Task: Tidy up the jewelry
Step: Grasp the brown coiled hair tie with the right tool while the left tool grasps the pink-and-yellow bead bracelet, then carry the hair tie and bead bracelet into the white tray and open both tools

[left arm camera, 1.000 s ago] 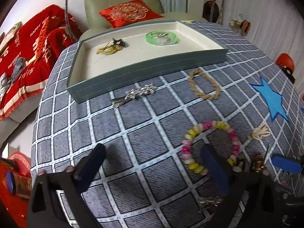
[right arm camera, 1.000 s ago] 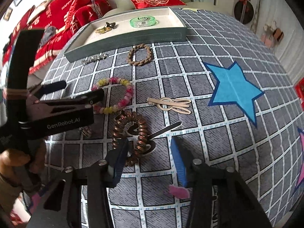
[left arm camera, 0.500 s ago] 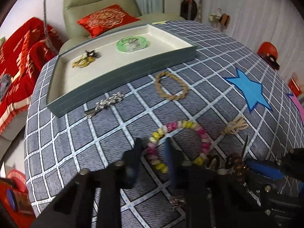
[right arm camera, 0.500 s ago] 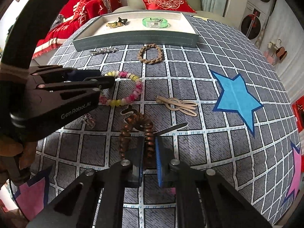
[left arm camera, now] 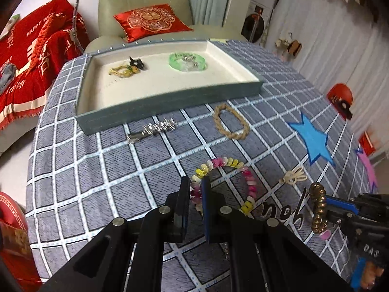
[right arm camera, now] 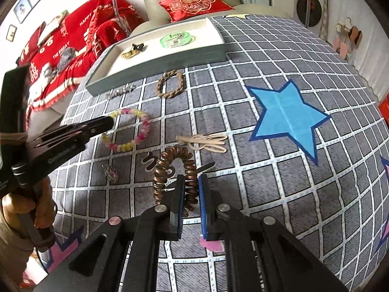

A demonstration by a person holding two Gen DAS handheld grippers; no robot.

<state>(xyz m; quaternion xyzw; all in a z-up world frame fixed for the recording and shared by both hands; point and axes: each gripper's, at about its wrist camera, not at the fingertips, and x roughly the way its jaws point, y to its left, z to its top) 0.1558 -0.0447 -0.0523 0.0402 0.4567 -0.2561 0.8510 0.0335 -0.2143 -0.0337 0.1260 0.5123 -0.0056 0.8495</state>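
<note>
My left gripper (left arm camera: 196,182) is shut on the near side of a pink and yellow beaded bracelet (left arm camera: 243,170), whose far part rests on the checked cloth. My right gripper (right arm camera: 190,182) is shut on a brown spiral hair tie (right arm camera: 170,160) that hangs raised off the cloth; the hair tie (left arm camera: 318,209) also shows at the right of the left wrist view. The grey jewelry tray (left arm camera: 170,97) at the far side holds a green bangle (left arm camera: 187,60) and a gold and black piece (left arm camera: 126,69).
On the cloth lie a braided rope bracelet (left arm camera: 231,121), a silver hair clip (left arm camera: 155,129), a beige clip (right arm camera: 206,142) and a small silver charm (right arm camera: 110,172). A blue star (right arm camera: 287,116) marks the cloth. An armchair with a red cushion (left arm camera: 150,20) stands behind the table.
Both grippers went from wide open to shut, the left on the beaded bracelet and the right on the spiral hair tie. Both have then lifted a little, raising the hair tie.
</note>
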